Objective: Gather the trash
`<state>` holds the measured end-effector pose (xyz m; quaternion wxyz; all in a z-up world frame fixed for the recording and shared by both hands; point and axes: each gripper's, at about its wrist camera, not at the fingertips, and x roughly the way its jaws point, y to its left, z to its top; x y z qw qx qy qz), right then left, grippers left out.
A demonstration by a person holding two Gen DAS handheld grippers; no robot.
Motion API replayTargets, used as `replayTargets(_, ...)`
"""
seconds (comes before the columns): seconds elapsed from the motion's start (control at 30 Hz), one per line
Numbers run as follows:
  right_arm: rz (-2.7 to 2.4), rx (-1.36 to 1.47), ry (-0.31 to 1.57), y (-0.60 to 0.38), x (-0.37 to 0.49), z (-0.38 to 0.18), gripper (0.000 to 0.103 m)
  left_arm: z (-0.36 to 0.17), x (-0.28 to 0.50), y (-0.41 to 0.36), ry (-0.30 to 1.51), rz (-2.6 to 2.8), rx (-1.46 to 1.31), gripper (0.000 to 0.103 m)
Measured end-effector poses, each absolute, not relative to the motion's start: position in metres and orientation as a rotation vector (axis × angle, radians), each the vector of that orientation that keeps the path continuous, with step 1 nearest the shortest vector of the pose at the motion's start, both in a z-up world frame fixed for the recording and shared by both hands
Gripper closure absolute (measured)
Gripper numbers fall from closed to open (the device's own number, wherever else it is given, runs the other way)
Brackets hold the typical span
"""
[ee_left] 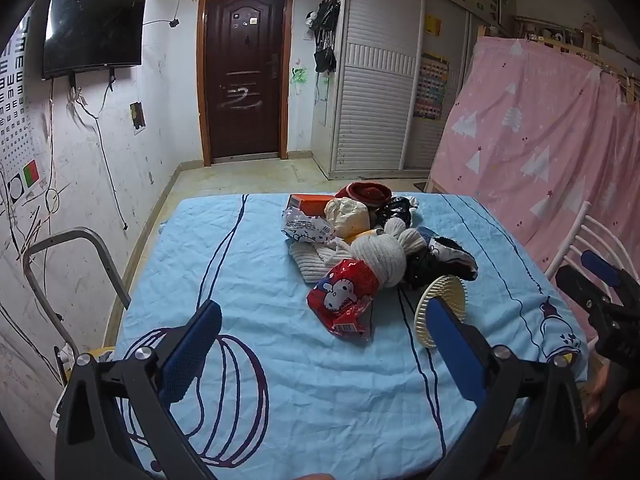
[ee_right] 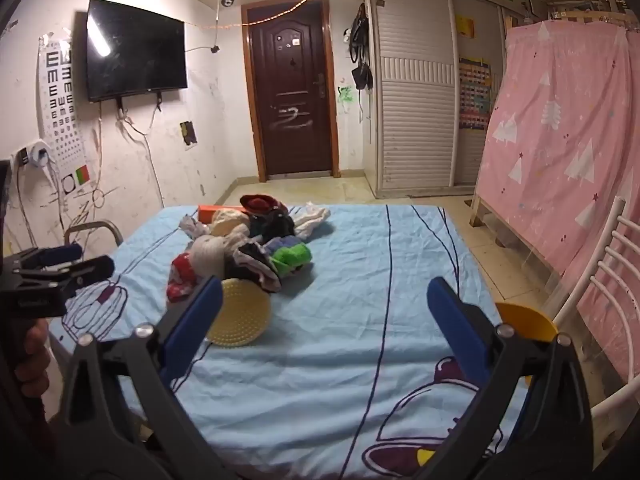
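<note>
A heap of trash and clothes lies on the blue-clothed table (ee_left: 248, 392). It holds a red cartoon snack wrapper (ee_left: 344, 300), a white printed wrapper (ee_left: 306, 228), an orange box (ee_left: 310, 204), a crumpled cream ball (ee_left: 348, 216) and white and black socks. A cream round brush (ee_left: 442, 306) leans at its near edge; it also shows in the right wrist view (ee_right: 240, 314). My left gripper (ee_left: 324, 344) is open and empty, short of the red wrapper. My right gripper (ee_right: 324, 328) is open and empty, right of the brush.
A yellow bowl-like object (ee_right: 528, 322) sits at the table's right edge beside a white chair (ee_right: 608, 280). A grey metal chair frame (ee_left: 68, 268) stands at the left. A pink curtain (ee_right: 560, 152) hangs on the right, and a door (ee_left: 244, 80) is far ahead.
</note>
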<state>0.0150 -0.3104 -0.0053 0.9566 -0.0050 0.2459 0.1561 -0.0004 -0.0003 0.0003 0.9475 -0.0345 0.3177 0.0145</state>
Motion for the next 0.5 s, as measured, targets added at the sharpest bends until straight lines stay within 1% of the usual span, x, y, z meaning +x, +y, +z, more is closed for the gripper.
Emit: replayTargets(0.5, 0.307, -0.033, 0.484, -0.3077, 0.0131, -0.0038, 0.005, -0.0033, 0.0023, -0.0012, 0.664, 0.012, -0.085, 0.01)
